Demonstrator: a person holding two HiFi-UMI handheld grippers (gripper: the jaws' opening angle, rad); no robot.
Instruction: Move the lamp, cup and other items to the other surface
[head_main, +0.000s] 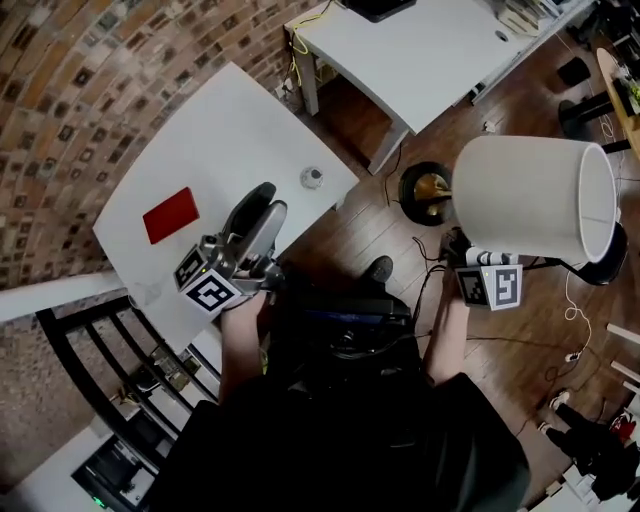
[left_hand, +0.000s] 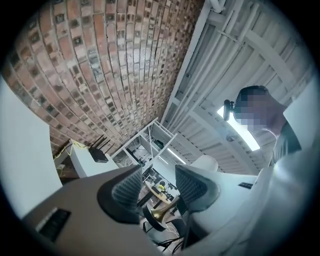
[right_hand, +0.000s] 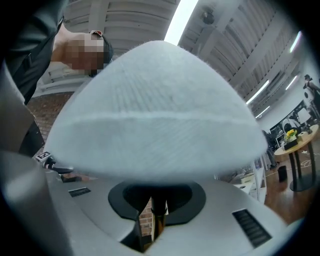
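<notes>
Right gripper view, jaws: the right gripper (right_hand: 156, 220) has its jaws almost together, clamped on the thin stem (right_hand: 159, 207) of the lamp (right_hand: 155, 115), just under the shade
Why the stem: probably because it is the one part narrow and stiff enough for the jaws to span; the shade looks too wide and soft to pinch
Lamp, place: in the air over the wooden floor, on neither worktop; the shade sits right above the jaws and the base (head_main: 425, 195) hangs below them
Lamp, look: pale fabric shade flaring wider towards its open end, stem dark at the top and brass lower down, round black base
Left jaws: the left gripper (left_hand: 159, 187) holds its jaws apart with nothing between them; the lamp's base shows far beyond the gap
Yet to move: on the white worktop (head_main: 230, 130) beside the left jaws lie a red flat item (head_main: 170, 215) and a small round grey thing (head_main: 313, 177), too small to tell apart as a cup
</notes>
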